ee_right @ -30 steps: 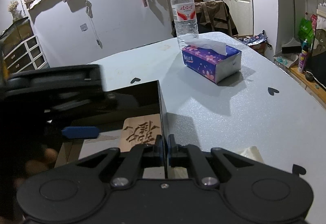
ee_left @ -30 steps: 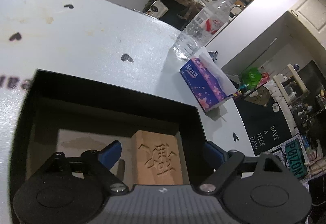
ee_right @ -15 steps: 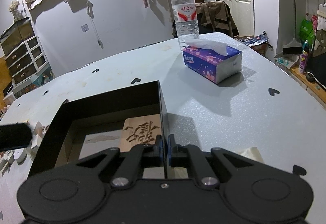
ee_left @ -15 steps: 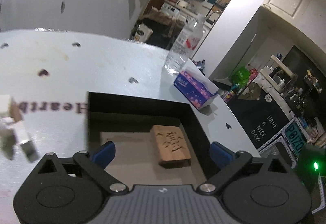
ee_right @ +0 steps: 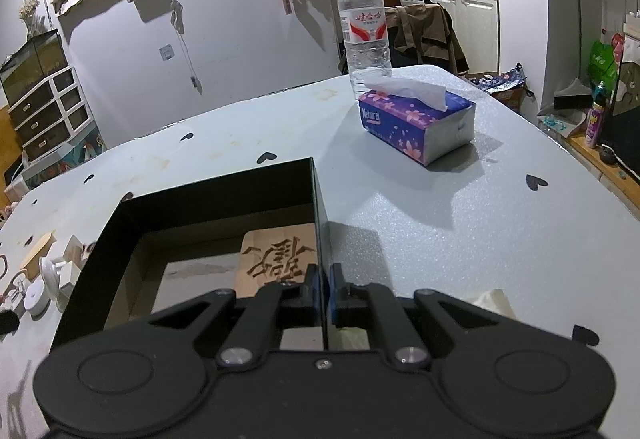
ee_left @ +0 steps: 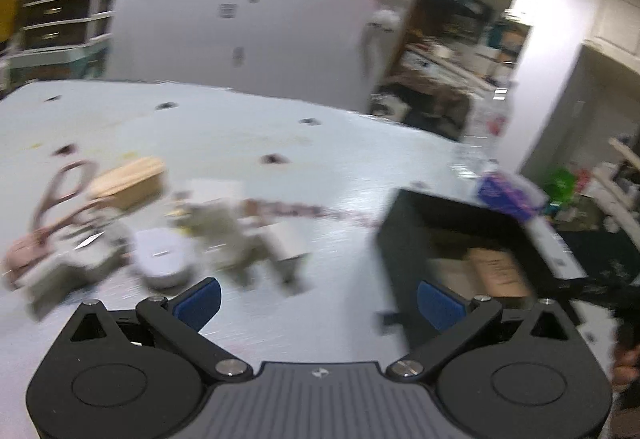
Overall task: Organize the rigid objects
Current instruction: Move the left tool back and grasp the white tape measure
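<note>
Several blurred small objects (ee_left: 224,235) left of black box (ee_left: 404,239), unidentifiable.

Left gripper (ee_left: 318,303), previously over the black box (ee_left: 460,215) and its carved wooden block (ee_left: 496,271), now faces a blurred clutter, apparently small objects (ee_left: 160,235), jaws opening, empty.

The worktop (ee_right: 460,223) is showing a pale, matt, finely grainy surface with faint stains. The black box (ee_right: 224,187) is looking like smooth card with a slight sheen on its walls, its floor lined in dull brown card. Inside, the carved block (ee_right: 276,255) is showing bare, unvarnished wood. The bottle (ee_right: 366,35) is gleaming as clear plastic, and the tissue pack (ee_right: 416,123) is shining in glossy printed film, soft paper sticking out.
</note>
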`<state>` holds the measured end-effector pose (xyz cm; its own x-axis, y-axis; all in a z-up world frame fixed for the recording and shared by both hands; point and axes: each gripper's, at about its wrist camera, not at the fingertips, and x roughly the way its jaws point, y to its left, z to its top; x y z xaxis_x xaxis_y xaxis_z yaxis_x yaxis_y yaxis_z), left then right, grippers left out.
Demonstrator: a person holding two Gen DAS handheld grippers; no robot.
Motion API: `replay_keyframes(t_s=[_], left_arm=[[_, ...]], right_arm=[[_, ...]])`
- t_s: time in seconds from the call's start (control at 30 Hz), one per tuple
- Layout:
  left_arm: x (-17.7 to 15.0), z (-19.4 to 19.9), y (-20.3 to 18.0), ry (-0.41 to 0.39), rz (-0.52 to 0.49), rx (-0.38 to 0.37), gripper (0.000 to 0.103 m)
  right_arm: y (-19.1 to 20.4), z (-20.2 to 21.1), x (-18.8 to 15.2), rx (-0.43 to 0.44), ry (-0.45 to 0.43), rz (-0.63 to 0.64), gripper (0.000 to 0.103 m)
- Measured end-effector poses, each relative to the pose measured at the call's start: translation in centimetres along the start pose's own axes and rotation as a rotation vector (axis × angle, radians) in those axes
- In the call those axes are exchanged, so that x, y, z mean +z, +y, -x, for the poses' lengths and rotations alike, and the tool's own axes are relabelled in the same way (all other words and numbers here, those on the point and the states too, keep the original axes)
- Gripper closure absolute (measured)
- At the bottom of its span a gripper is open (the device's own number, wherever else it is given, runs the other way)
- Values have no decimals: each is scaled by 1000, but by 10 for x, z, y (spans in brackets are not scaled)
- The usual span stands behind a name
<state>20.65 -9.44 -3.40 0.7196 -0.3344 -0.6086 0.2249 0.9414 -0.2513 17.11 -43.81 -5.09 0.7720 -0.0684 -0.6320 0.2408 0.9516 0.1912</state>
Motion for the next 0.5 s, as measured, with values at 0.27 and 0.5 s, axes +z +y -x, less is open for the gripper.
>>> replay_keyframes(t_s=[0.27, 0.5], left_arm=[[-10, -14, 50, 45, -32, 151, 18], [-7, -40, 61, 55, -134, 187, 29]], right_arm=[[2, -1, 0, -10, 1, 3, 98], [4, -4, 0, -24, 9, 4, 98]])
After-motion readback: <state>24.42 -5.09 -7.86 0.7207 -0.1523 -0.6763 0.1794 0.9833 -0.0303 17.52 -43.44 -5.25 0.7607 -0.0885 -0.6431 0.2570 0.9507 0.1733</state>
